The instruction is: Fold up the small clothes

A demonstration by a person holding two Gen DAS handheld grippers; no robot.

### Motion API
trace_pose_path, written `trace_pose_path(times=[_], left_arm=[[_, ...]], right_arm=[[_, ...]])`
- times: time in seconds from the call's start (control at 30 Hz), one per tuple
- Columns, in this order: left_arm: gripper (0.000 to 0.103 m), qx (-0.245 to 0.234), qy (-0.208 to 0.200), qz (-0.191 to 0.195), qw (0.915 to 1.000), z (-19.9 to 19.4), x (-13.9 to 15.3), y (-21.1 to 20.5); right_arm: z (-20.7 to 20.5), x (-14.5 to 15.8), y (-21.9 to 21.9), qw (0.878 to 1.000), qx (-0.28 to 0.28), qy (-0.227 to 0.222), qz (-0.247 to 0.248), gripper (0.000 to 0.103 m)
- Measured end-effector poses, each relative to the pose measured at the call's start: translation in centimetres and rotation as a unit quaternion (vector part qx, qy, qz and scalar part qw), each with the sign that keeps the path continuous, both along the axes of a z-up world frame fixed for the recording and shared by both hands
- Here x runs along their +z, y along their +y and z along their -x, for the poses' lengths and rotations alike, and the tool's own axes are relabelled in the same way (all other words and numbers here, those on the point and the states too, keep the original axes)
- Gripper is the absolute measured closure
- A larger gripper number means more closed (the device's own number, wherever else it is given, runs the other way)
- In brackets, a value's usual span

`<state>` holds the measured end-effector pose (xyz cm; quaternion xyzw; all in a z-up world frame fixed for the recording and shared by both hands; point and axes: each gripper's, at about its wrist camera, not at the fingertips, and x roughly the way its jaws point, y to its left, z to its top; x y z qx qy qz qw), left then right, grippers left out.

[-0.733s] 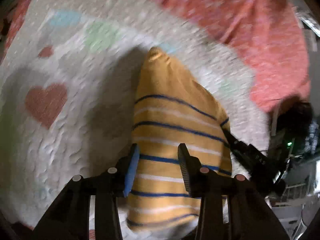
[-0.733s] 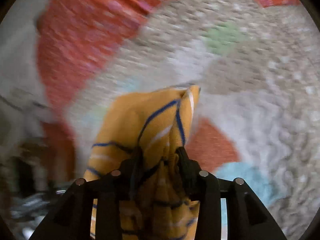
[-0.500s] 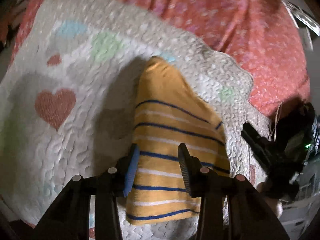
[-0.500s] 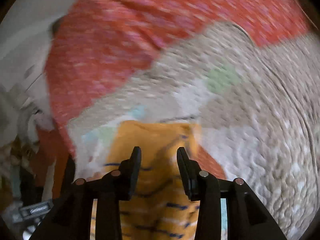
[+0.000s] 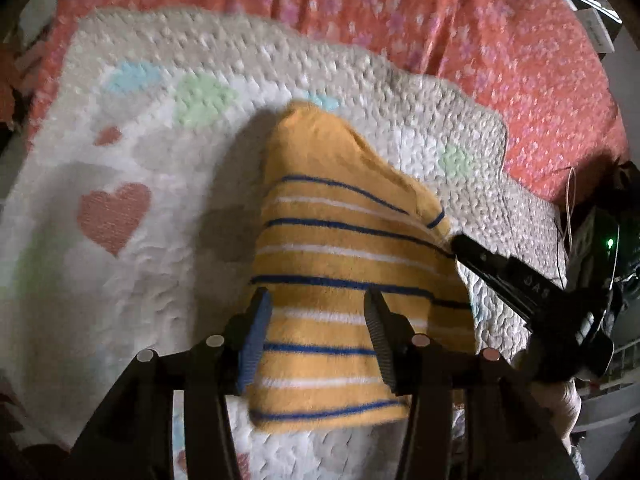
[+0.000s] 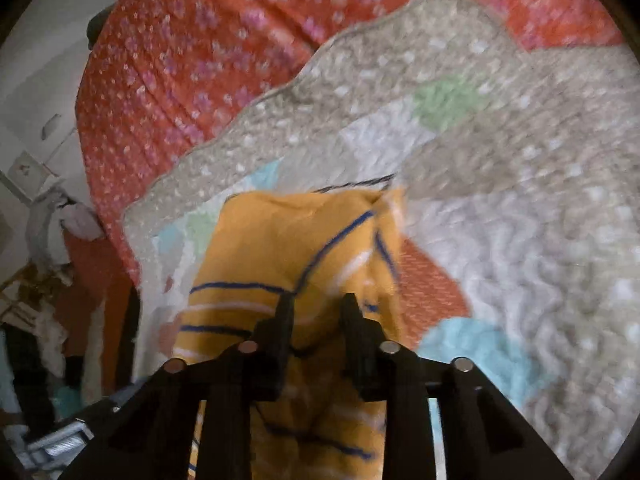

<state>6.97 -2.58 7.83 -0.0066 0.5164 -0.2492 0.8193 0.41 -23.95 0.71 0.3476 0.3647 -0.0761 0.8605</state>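
Observation:
A small yellow garment with blue and white stripes lies folded on a quilted blanket. My left gripper hovers open just above its near half, with nothing between the fingers. My right gripper is over the garment from the other side, jaws narrowly apart with yellow cloth bunched between them. The right gripper also shows in the left wrist view at the garment's right edge.
The blanket has heart and coloured patches and lies on a red floral bedsheet. The bed edge, with clutter and cables beyond it, is at the right; a wall and hanging cloth are at the left of the right wrist view.
The right gripper let go and opened, then came back down with its jaws narrowed around the garment's edge. The left gripper stayed open and drew back slightly.

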Motion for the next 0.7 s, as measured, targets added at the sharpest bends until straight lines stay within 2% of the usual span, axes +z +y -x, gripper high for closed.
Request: trace_pose_path(times=[0.07,0.13,0.2,0.23,0.27,0.3,0.33,0.4,0.47,0.53,0.57,0.63,0.7], left_arm=[[0.055,0.015,-0.054,-0.014,0.9984,2.2,1.9,1.3],[0.049,0.034,-0.117,-0.037,0.9919,4.5,3.8,2.5],[0.027,0.054,-0.176,-0.056,0.9813,6.8,5.5,3.6],[0.02,0.072,-0.213,-0.069,0.9719,8.2,6.8,4.3],[0.007,0.084,-0.233,-0.077,0.9657,9.0,7.5,4.7],[0.001,0.102,-0.263,-0.087,0.9556,10.3,8.6,5.3],[0.0,0.115,-0.289,-0.091,0.9461,11.5,9.7,5.8],[0.0,0.127,-0.317,-0.1,0.9346,13.3,11.2,6.6],[0.0,0.128,-0.328,-0.113,0.9291,14.4,11.9,7.0],[0.0,0.124,-0.327,-0.12,0.929,15.2,12.2,7.3],[0.0,0.12,-0.321,-0.116,0.9322,15.5,12.1,7.5],[0.0,0.105,-0.281,-0.094,0.9493,15.7,11.4,8.1],[0.0,0.098,-0.242,-0.078,0.9621,15.7,10.4,8.5]], right_arm=[[1.9,0.9,0.2,1.0,-0.001,0.005,0.022,0.07],[4.1,1.6,1.5,0.998,0.003,0.01,0.055,0.069],[6.1,2.1,2.8,0.997,0.005,0.014,0.079,0.065],[7.0,2.3,4.0,0.995,0.009,0.016,0.094,0.064],[7.8,2.6,4.8,0.994,0.011,0.016,0.105,0.062],[8.8,2.8,5.5,0.993,0.014,0.016,0.117,0.06],[9.7,2.9,6.2,0.992,0.016,0.016,0.127,0.058],[11.3,3.1,8.1,0.988,0.017,0.019,0.155,0.052],[12.4,3.0,9.4,0.986,0.015,0.025,0.165,0.048],[13.5,2.7,10.4,0.986,0.019,0.032,0.164,0.046],[13.9,2.5,10.9,0.985,0.022,0.039,0.166,0.044],[14.6,2.2,11.7,0.983,0.026,0.052,0.175,0.044],[15.5,2.1,12.3,0.981,0.024,0.058,0.183,0.043]])
